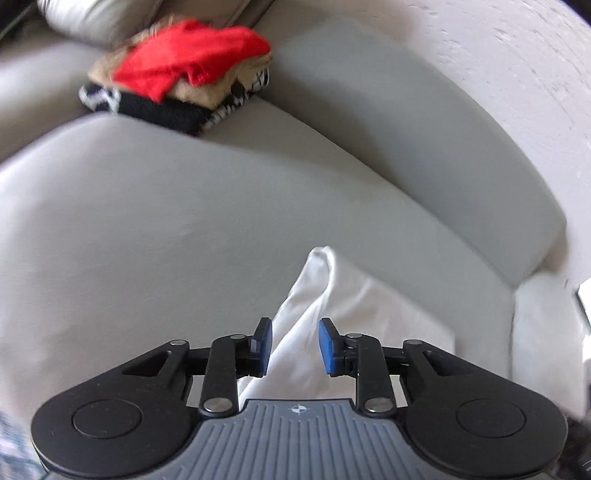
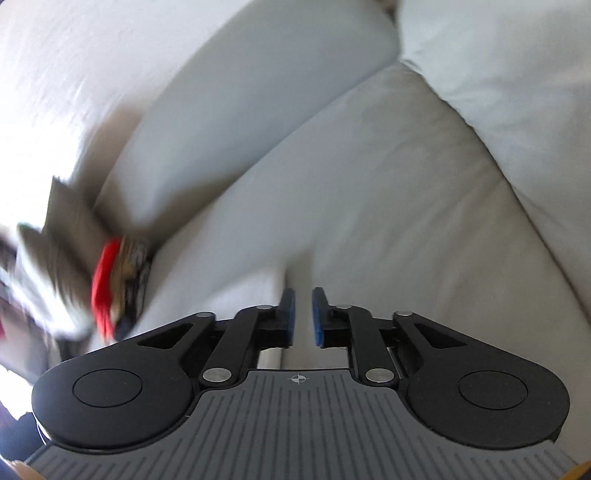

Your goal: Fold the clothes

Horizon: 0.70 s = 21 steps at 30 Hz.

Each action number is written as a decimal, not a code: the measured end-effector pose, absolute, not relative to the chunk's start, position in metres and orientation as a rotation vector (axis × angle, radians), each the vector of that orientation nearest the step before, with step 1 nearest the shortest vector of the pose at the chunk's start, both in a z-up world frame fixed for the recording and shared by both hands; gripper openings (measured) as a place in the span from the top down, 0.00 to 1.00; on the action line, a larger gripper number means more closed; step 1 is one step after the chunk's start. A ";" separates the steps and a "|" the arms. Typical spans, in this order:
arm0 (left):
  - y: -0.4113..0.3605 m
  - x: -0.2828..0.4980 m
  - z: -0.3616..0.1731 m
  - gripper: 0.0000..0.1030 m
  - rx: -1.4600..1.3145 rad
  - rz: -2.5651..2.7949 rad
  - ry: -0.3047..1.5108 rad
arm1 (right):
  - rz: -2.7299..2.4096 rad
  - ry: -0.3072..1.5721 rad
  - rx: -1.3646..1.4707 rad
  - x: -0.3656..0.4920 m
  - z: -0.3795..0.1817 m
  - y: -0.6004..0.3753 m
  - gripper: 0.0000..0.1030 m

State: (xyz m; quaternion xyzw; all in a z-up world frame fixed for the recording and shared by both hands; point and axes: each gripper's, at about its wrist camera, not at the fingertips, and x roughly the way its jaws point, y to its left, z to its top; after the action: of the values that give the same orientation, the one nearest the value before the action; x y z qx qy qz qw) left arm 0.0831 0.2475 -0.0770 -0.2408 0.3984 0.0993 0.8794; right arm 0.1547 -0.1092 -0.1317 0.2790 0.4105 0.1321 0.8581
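Note:
A white garment (image 1: 325, 317) lies on the grey sofa seat (image 1: 166, 221) straight ahead of my left gripper (image 1: 295, 345). The left gripper is open, its blue pads (image 1: 327, 345) apart with a raised fold of the white cloth between and beyond them, not pinched. My right gripper (image 2: 303, 317) is open by a narrow gap over pale cloth or cushion (image 2: 273, 295); I cannot tell which. A stack of folded clothes with a red piece (image 1: 188, 66) on top sits at the far left of the sofa; it shows blurred in the right wrist view (image 2: 110, 284).
The sofa backrest (image 1: 388, 147) runs behind the seat, with a white wall (image 1: 498, 74) beyond. A pale cushion (image 1: 92, 14) lies behind the stack. In the right wrist view a light cushion (image 2: 498, 74) sits at the upper right. Both views are motion-blurred.

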 end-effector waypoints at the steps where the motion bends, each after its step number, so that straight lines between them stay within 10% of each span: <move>1: 0.244 0.072 -0.076 0.76 -0.475 0.193 0.844 | 0.307 0.880 0.546 0.142 -0.127 -0.101 0.80; 21: 0.190 -0.037 -0.100 0.85 -0.141 0.126 0.999 | 0.501 0.943 0.002 -0.011 -0.086 -0.065 0.71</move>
State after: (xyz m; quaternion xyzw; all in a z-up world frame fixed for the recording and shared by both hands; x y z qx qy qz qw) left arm -0.0368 0.1898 -0.1005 -0.0676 0.4784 0.0605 0.8734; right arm -0.0105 -0.0654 -0.0864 0.0007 0.4493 0.2387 0.8609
